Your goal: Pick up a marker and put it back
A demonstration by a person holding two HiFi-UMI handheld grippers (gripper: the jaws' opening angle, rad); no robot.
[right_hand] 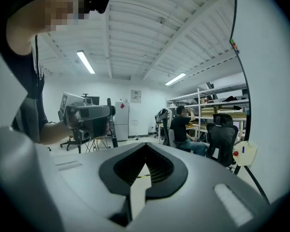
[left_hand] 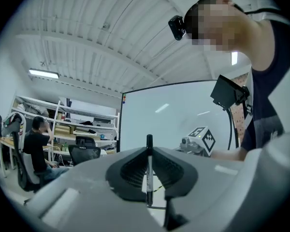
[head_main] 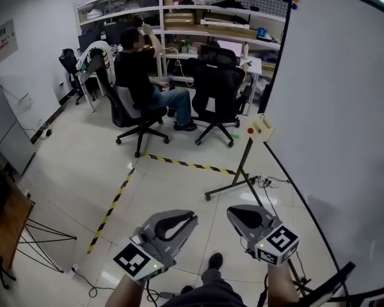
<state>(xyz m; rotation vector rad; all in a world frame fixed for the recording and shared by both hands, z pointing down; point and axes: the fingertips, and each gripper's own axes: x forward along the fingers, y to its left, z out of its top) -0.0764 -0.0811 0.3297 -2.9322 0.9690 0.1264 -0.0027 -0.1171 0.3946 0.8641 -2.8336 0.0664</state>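
Marker (left_hand: pixel 149 175) upright in left gripper (left_hand: pixel 149 151), whiteboard (left_hand: pixel 174 115) behind it

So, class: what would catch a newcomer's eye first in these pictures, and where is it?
A black marker stands upright, clamped in the left claw, dead centre of the left gripper view. A big whiteboard fills the right side of the head view. At the top of that view, a seated person faces cluttered shelves.
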